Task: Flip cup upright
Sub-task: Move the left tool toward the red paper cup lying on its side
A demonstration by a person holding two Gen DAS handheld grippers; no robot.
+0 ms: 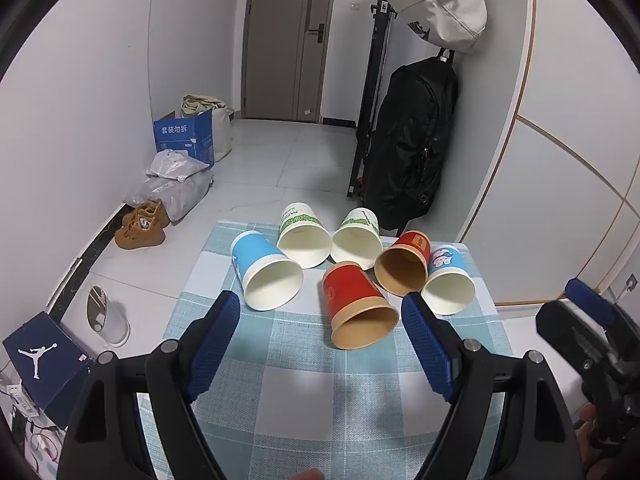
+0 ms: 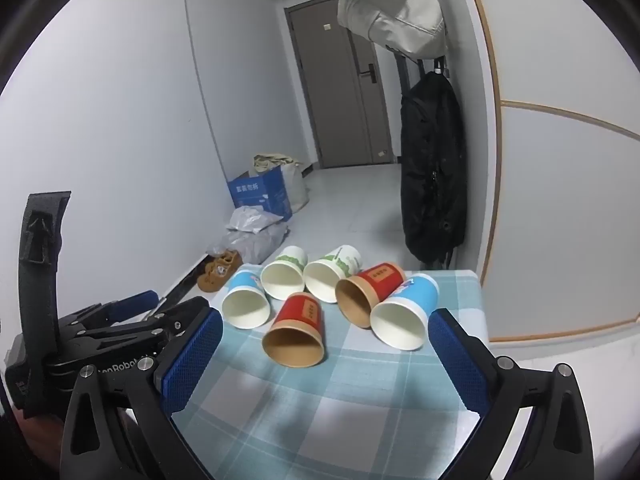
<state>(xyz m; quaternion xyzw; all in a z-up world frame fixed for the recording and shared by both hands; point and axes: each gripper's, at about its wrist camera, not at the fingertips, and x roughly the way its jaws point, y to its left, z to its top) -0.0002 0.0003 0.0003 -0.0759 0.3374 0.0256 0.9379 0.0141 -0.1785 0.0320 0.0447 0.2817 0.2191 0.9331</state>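
Note:
Several paper cups lie on their sides on a blue checked cloth (image 1: 280, 384), mouths toward me. The nearest is a red cup (image 1: 356, 308), also in the right wrist view (image 2: 298, 330). Around it lie a blue cup (image 1: 266, 270), two green-and-white cups (image 1: 304, 236) (image 1: 358, 238), a second red cup (image 1: 406, 266) and a second blue cup (image 1: 448, 280). My left gripper (image 1: 320, 308) is open and empty, its fingertips level with the nearest red cup. My right gripper (image 2: 324, 322) is open and empty, just short of the cups.
The cloth's far edge (image 2: 436, 274) drops to a tiled floor. On the floor at left are brown shoes (image 1: 140, 226), grey bags (image 1: 176, 184), a blue carton (image 1: 186, 138) and a shoebox (image 1: 44, 358). A black backpack (image 1: 412, 140) hangs by the right wall.

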